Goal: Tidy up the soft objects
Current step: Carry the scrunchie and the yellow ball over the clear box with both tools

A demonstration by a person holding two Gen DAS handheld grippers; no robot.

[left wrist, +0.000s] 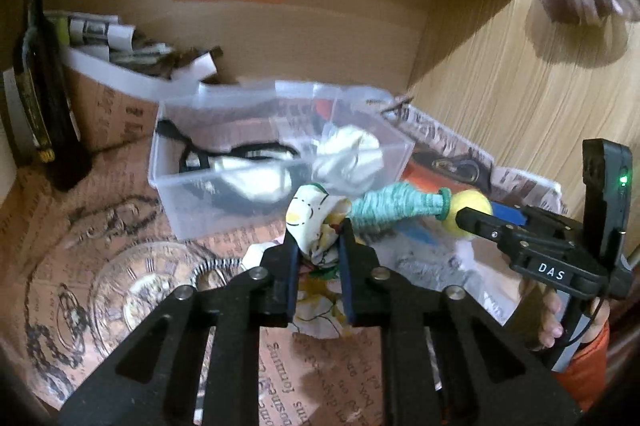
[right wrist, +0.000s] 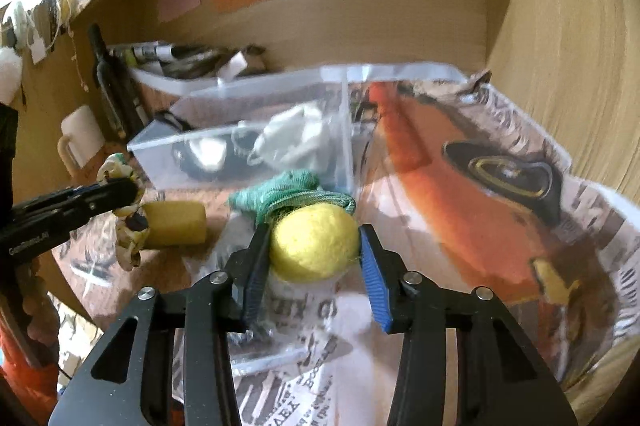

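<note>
My left gripper (left wrist: pixel 318 234) is shut on a floral cloth scrunchie (left wrist: pixel 312 218), held just in front of a clear plastic box (left wrist: pixel 188 182). The box holds a white crumpled cloth (left wrist: pixel 348 158) and a black-and-white item. My right gripper (right wrist: pixel 314 238) is shut on a yellow soft ball (right wrist: pixel 314 240), with a teal knitted piece (right wrist: pixel 280 190) hanging off its far side. From the left wrist view the right gripper (left wrist: pixel 476 218) holds the ball (left wrist: pixel 466 206) and teal knit (left wrist: pixel 392 204) beside the scrunchie. The scrunchie (right wrist: pixel 128 222) and left gripper (right wrist: pixel 120 194) show at left in the right wrist view.
The box (right wrist: pixel 240 138) sits on a printed paper-covered desk inside a wooden alcove. A yellow foam cylinder (right wrist: pixel 174 224) lies near the scrunchie. A cream mug (right wrist: pixel 82 140) and a dark bottle (right wrist: pixel 112 86) stand at left. A cardboard box of rolled papers (left wrist: pixel 104 66) stands behind.
</note>
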